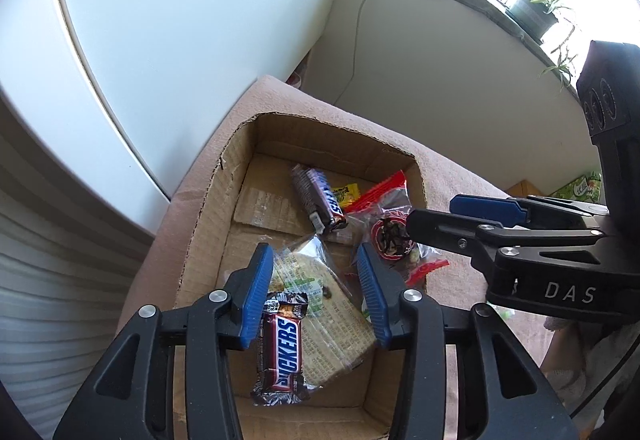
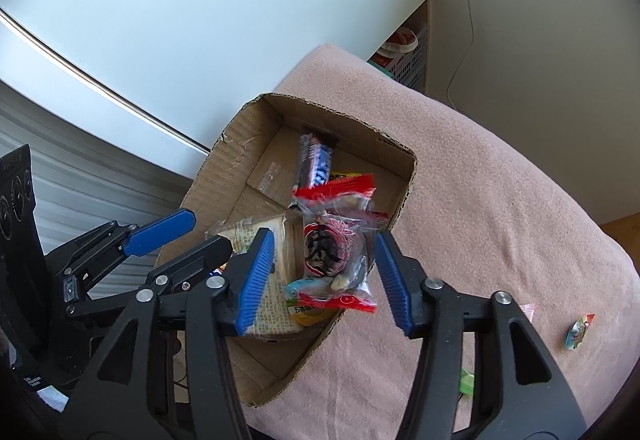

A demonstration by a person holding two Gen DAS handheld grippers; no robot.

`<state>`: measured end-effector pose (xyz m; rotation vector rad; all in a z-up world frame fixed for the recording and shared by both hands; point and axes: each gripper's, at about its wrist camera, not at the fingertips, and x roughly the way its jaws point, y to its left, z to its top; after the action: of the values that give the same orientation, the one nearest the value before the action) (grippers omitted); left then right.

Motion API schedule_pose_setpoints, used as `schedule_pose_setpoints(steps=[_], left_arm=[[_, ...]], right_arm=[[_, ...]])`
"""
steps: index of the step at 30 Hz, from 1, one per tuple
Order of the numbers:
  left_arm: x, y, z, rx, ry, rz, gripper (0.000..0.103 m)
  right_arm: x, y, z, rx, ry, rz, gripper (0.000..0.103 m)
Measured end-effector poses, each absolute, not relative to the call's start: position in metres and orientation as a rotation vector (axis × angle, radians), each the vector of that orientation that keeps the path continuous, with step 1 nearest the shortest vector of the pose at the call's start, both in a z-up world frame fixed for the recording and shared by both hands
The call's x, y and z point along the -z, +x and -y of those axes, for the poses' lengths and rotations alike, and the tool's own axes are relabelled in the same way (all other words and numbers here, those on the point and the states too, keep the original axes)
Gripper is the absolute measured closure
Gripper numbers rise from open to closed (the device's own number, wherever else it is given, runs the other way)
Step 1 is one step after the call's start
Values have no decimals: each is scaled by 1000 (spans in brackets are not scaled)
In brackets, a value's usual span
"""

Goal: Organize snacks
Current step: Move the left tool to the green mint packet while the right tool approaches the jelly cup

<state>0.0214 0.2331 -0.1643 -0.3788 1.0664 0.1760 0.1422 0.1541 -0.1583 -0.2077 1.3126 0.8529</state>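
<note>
The box is rough, matt corrugated cardboard with torn edges. It's on a fuzzy pink cloth, and the candy bar wrapper's glossy plastic.

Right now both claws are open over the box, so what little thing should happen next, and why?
Probably the right claw should swing out to the small candy lying loose on the pink blanket. The cardboard box already holds the Snickers bar and the red-edged packet, while neither open claw grips anything, so loose pieces outside look like what is left.
</note>
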Motion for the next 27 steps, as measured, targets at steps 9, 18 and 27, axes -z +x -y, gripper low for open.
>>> schedule_pose_setpoints(steps=[9, 18, 27], left_arm=[[161, 19, -234, -178, -381, -1067, 60], [152, 20, -216, -138, -373, -1062, 60], [152, 30, -169, -38, -347, -1083, 60]], right_arm=[[149, 145, -138, -823, -182, -1299, 39], [142, 146, -113, -799, -162, -1286, 39], [140, 159, -37, -689, -88, -1280, 39]])
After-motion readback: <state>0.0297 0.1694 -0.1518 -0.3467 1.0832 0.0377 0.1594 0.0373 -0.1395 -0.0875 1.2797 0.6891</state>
